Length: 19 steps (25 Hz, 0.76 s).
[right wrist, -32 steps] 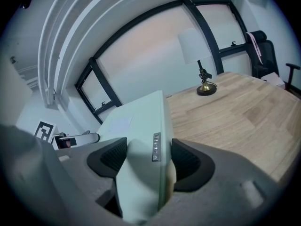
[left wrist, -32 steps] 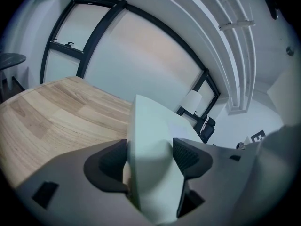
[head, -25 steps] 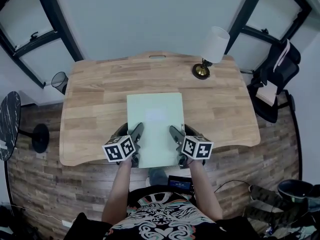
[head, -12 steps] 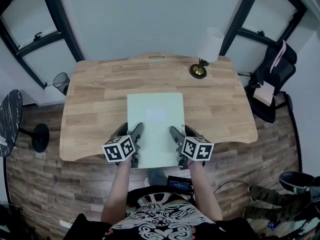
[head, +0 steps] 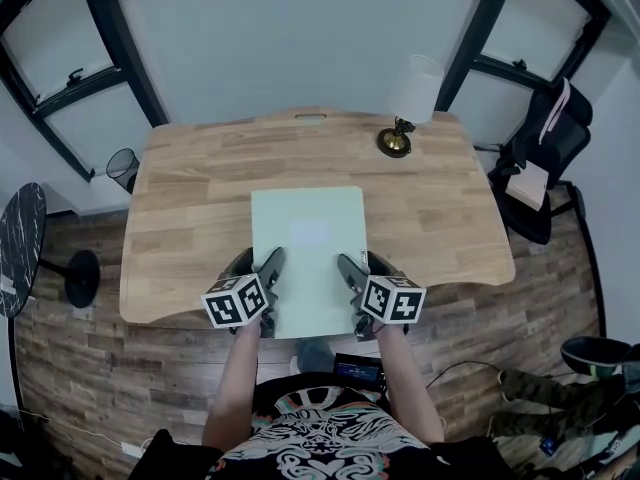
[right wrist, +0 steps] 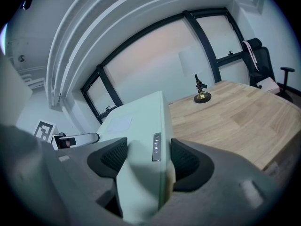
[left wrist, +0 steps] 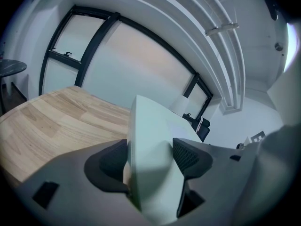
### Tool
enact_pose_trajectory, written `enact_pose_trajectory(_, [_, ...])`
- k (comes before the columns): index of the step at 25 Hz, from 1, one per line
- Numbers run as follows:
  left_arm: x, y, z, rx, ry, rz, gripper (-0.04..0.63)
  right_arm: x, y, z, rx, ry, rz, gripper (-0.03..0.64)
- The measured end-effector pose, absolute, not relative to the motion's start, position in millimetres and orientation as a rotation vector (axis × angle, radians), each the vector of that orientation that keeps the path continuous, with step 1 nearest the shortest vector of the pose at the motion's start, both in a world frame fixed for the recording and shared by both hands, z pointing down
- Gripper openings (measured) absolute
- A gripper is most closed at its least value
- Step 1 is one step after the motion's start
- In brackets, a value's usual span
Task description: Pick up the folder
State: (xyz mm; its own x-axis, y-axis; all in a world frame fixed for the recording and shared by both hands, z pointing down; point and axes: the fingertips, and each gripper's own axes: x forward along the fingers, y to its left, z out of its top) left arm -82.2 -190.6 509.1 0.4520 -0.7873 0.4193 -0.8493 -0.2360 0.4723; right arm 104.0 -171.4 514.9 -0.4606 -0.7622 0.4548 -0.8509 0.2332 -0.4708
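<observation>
A pale green folder [head: 308, 238] lies lengthwise over the middle of the wooden desk [head: 190, 198], its near edge past the desk's front edge. My left gripper [head: 264, 283] is shut on the folder's near left edge, and my right gripper [head: 352, 283] is shut on its near right edge. In the left gripper view the folder [left wrist: 149, 140] fills the gap between the dark pads [left wrist: 112, 160]. In the right gripper view the folder [right wrist: 141, 126] shows a small label on its spine between the pads [right wrist: 184, 158]. Whether its far end touches the desk is unclear.
A lamp [head: 414, 90] with a white shade and brass base [head: 393, 144] stands at the desk's back right. A wire bin [head: 119, 162] and a round black side table [head: 18, 246] are on the left floor. An office chair [head: 548, 153] stands on the right.
Both grippers and the folder have shifted very slightly left and the folder looks a touch larger. Both grips are unchanged.
</observation>
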Motion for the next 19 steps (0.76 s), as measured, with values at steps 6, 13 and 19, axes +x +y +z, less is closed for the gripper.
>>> enact_pose_trajectory(6, [-79,-190,509,2.054,-1.355,0.123,0.291,107,-169,515,1.566,-2.359,1.046,0.287])
enact_pose_trajectory(13, [-76,-183,510,2.059,-1.345,0.127,0.291,110,-161,516,1.577,-2.354,1.047,0.287])
enact_pose_trajectory(19, [-76,-177,508,2.059,-1.352,0.126,0.291,111,-155,515,1.574,-2.358,1.045,0.287])
